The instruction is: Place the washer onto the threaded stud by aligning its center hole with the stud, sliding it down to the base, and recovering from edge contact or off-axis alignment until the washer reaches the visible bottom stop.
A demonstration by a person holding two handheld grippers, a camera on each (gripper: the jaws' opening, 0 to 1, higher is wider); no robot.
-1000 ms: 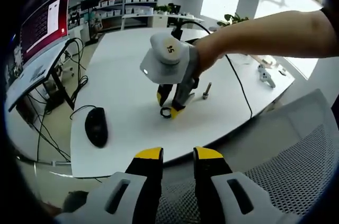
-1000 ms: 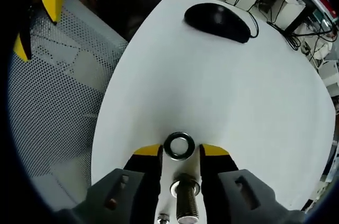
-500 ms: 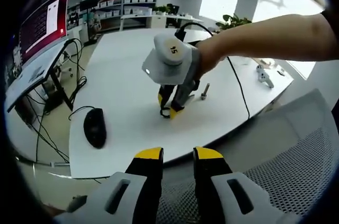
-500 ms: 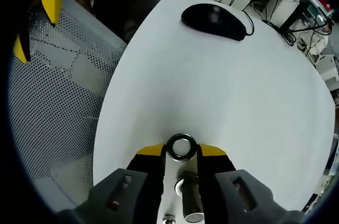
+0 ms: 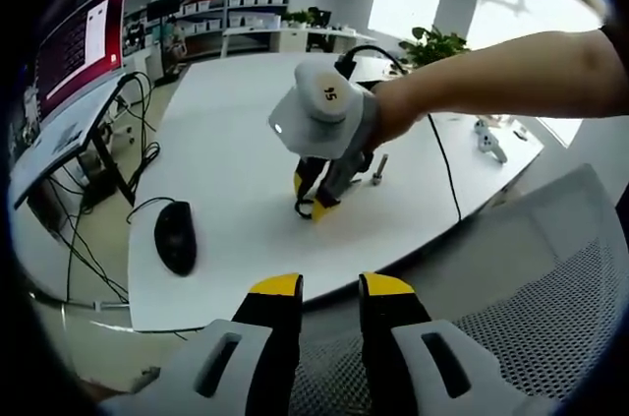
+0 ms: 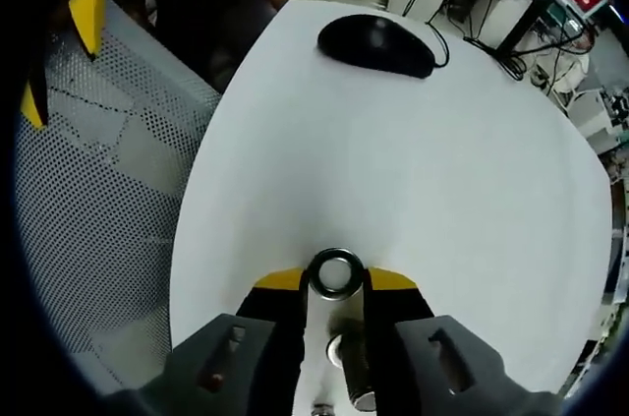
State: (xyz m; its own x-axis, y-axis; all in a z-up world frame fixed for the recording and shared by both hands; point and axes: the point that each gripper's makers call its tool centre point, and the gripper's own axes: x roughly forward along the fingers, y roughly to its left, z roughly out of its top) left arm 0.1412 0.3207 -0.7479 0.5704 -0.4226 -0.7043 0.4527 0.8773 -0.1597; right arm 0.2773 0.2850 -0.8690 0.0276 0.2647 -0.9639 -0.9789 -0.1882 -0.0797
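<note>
Left gripper view: the left gripper (image 5: 329, 290) is held low over a grey mesh chair back (image 5: 550, 308), short of the white table (image 5: 226, 160). Its yellow-tipped jaws stand apart with a narrow gap, and nothing is held between them. Across the table edge, the right gripper (image 5: 314, 208) is seen from the front, gripped by a hand (image 5: 388, 111) reaching in from the right. Its jaw tips point down at the tabletop, and the dark washer (image 5: 306, 208) is pinched between them. Just beside that gripper, the threaded stud (image 5: 377, 169) is seen lying on the table. A black mouse (image 5: 176, 237) rests well to the left, near the table edge, with its cable trailing off.

Right gripper view: the right gripper (image 6: 335, 280) is closed on the washer (image 6: 335, 272), which is clamped by its rim between the yellow tips, its centre hole open to the camera. The threaded stud (image 6: 351, 369) is seen below the washer, between the jaw bases, not inside the hole. The mouse (image 6: 374, 44) lies far up the table.
</note>
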